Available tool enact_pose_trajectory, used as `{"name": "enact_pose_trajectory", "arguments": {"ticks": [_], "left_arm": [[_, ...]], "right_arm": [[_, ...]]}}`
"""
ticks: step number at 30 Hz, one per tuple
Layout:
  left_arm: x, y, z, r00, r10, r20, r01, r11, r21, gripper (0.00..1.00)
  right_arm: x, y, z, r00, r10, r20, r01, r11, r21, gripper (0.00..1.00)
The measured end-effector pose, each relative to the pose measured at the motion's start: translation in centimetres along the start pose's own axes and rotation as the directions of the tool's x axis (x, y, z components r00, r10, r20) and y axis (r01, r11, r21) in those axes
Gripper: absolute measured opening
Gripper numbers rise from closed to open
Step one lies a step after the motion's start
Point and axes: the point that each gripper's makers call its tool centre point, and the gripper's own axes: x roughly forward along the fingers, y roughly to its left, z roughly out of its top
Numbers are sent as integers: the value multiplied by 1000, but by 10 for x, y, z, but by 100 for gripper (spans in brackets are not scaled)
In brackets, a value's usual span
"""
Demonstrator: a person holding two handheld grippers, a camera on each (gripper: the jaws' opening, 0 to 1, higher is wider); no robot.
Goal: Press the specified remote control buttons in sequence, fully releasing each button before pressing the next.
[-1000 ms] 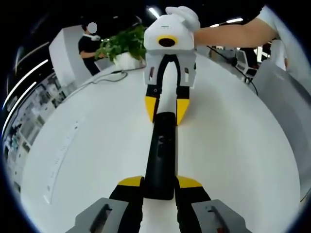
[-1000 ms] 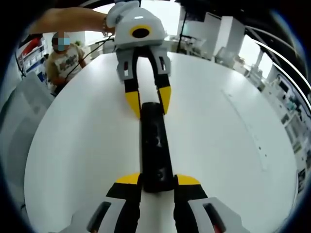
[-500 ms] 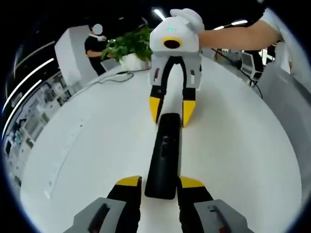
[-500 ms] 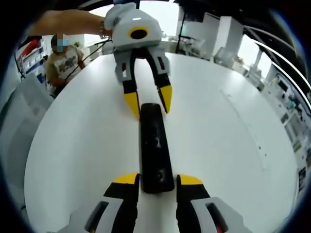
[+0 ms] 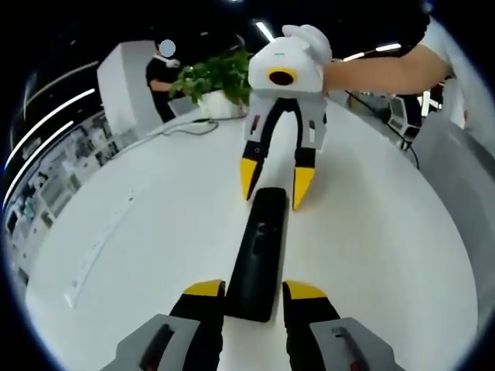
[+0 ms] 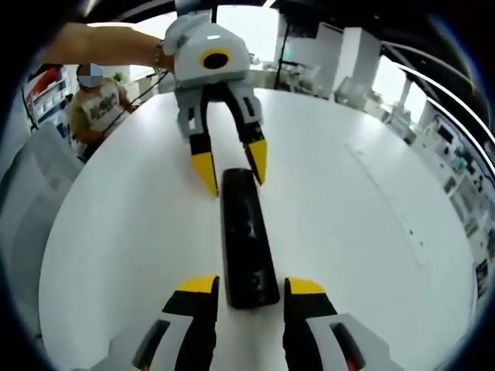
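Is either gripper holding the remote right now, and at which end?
Neither. The remote lies on the table; both the left gripper and right gripper are open, straddling its ends.

Both tools off the remote (image 5: 257,252).

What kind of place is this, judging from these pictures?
Probably an open office or lab. A large white table carries the black remote control, a potted plant stands at its far edge, people are nearby, and shelves line the wall.
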Motion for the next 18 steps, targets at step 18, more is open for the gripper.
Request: {"name": "enact_pose_trajectory", "arguments": {"ticks": [18], "left_arm": [[-10, 21, 11, 963, 213, 167, -178, 963, -203, 51]], "right_arm": [[-7, -5, 9, 990, -103, 100, 94, 992, 86, 43]]}}
